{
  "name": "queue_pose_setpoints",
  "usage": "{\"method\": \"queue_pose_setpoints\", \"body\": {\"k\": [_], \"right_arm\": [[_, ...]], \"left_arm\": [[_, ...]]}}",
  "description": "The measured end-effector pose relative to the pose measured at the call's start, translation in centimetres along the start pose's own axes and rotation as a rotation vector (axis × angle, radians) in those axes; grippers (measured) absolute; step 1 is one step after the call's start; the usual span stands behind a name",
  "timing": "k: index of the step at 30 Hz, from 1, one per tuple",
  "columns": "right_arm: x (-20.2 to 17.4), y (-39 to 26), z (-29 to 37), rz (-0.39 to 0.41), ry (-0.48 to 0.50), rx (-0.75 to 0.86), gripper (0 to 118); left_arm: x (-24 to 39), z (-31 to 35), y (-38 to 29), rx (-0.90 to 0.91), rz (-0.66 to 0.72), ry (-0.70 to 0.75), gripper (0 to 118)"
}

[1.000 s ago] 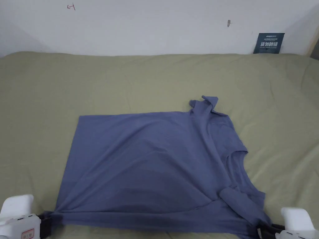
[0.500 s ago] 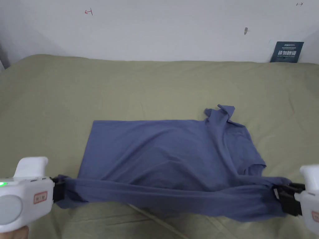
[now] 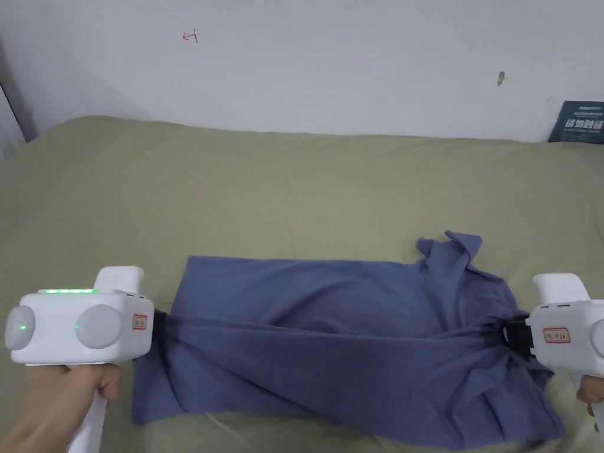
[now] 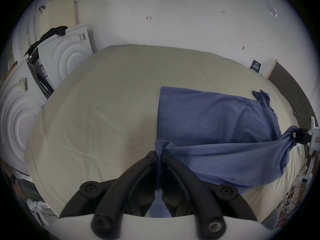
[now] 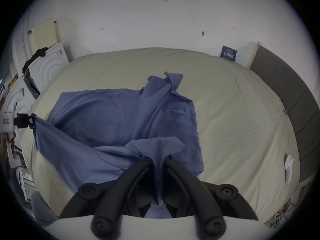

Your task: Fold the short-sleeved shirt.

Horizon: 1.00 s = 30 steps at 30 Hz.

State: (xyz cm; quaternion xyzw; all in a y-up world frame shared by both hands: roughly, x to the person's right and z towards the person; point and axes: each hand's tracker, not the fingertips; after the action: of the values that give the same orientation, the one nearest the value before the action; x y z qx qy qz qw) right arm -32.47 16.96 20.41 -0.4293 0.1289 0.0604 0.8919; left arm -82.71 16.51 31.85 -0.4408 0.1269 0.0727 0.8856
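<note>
Shirt (image 3: pixel 330 330), blue, short-sleeved: laid on an olive bed sheet (image 3: pixel 265 189), far part flat, near edge lifted and stretched taut between two grippers. Left gripper (image 3: pixel 158 325): jaws closed on the hem corner, cloth pinched between them. Right gripper (image 3: pixel 508 336): jaws closed on bunched cloth at the collar end. One sleeve (image 3: pixel 451 250) is seen crumpled at the far right corner.

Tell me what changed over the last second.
Both grippers, left and right, lifted the shirt's near edge off the bed and carried it toward the far edge, stretched between them. Both stayed shut on it; the shirt's far half and crumpled sleeve stayed put.
</note>
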Motion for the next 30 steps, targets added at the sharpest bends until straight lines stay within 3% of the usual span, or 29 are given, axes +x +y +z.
{"method": "queue_pose_setpoints", "body": {"k": [3,4,5,6,7,10,15,17,18,19,21,30], "right_arm": [[0.0,0.3,-1.8,0.001,-0.01,-0.029,10],[0.1,0.4,-2.1,-0.005,-0.01,-0.028,16],[0.3,0.4,-2.3,-0.024,-0.011,-0.028,38],[0.5,0.2,-2.1,-0.067,-0.019,-0.016,86],[1.0,0.0,-2.2,-0.096,-0.011,-0.019,115],[1.5,-1.6,-0.5,-0.11,0.0,-0.003,116],[0.3,-6.2,5.1,-0.071,-0.029,0.028,105],[0.0,-8.6,6.4,-0.094,-0.033,0.079,77],[-0.3,-9.7,7.2,-0.096,-0.041,0.089,45],[-0.6,-10.8,7.9,-0.104,-0.044,0.109,19],[-0.8,-12.8,8.4,-0.112,-0.045,0.117,5],[-1.4,-15.2,10.5,-0.125,-0.023,0.144,2]], "left_arm": [[0.2,-2.0,0.3,-0.017,0.016,-0.004,5],[0.3,-2.5,0.3,-0.02,0.016,-0.006,10],[0.3,-2.8,0.3,-0.02,0.009,-0.01,30],[0.5,-3.0,0.1,-0.014,0.001,-0.017,84],[0.4,-3.0,-0.1,-0.014,0.003,-0.015,116],[-0.2,-1.6,-1.0,0.034,0.013,-0.03,118],[-1.0,3.5,-4.2,0.073,0.011,0.022,115],[-1.3,5.5,-6.0,0.095,0.028,0.014,108],[-2.0,5.0,-7.1,0.107,0.053,0.006,92],[-2.3,5.4,-8.0,0.102,0.069,-0.007,67],[-2.7,5.0,-9.5,0.078,0.088,-0.007,0],[-1.5,5.4,-10.9,0.052,0.058,-0.019,0]]}}
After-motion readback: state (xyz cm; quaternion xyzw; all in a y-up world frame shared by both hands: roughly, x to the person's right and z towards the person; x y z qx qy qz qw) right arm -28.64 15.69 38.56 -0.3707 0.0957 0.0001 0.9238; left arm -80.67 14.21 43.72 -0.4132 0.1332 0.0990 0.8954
